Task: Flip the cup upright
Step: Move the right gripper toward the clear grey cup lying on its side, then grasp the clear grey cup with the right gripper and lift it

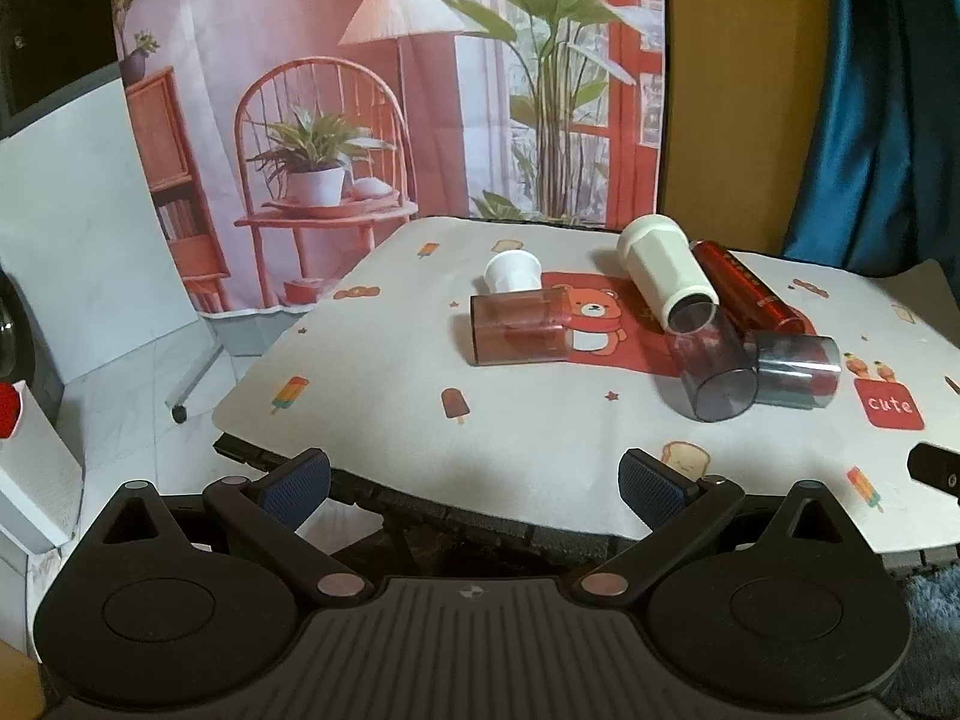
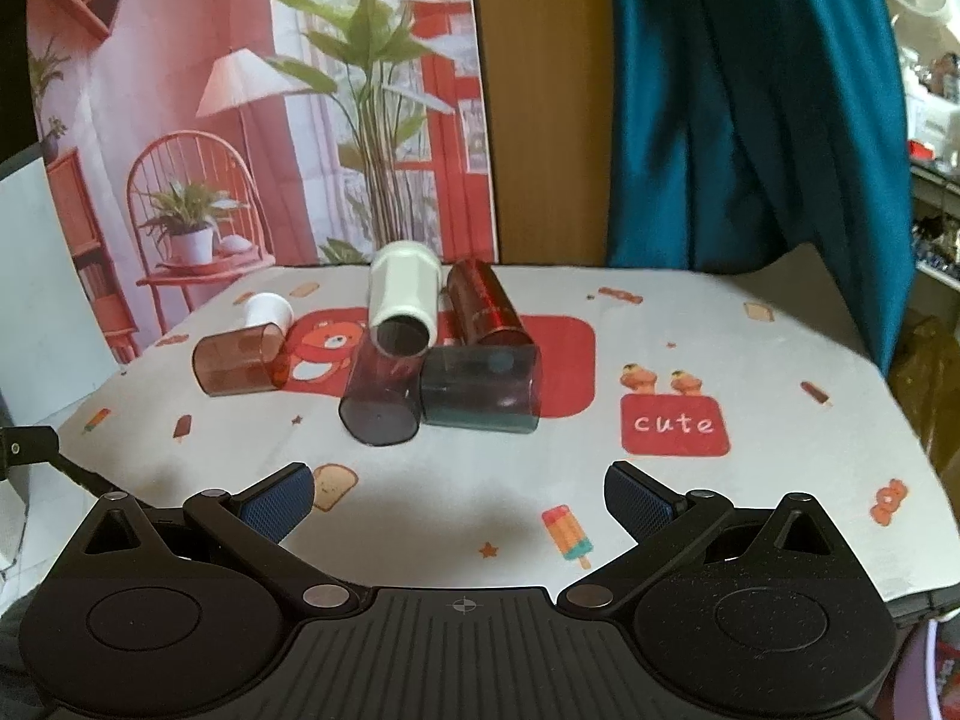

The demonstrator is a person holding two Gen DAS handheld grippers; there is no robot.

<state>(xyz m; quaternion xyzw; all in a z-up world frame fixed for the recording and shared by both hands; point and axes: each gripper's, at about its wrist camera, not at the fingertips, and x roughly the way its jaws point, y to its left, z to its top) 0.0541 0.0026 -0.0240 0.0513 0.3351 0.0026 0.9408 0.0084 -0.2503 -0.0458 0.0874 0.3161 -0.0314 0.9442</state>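
Both wrist views low at near table (image 1: 420,420) edge, facing backdrop, sharing cups (image 2: 384,396).

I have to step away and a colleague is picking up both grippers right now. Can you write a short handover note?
Left gripper: open, holds nothing, at the table's near edge.
Right gripper: open, holds nothing, above the tablecloth.
Cups: six, all lying on their sides. Small white cup and brown cup sit apart at the left. Tall white cup, red cup, purple cup and dark teal cup are bunched together in the middle, touching.
Done: nothing; no cup stands upright.
Left: grasp and stand up the cups; the brown one looks easiest to reach freely.
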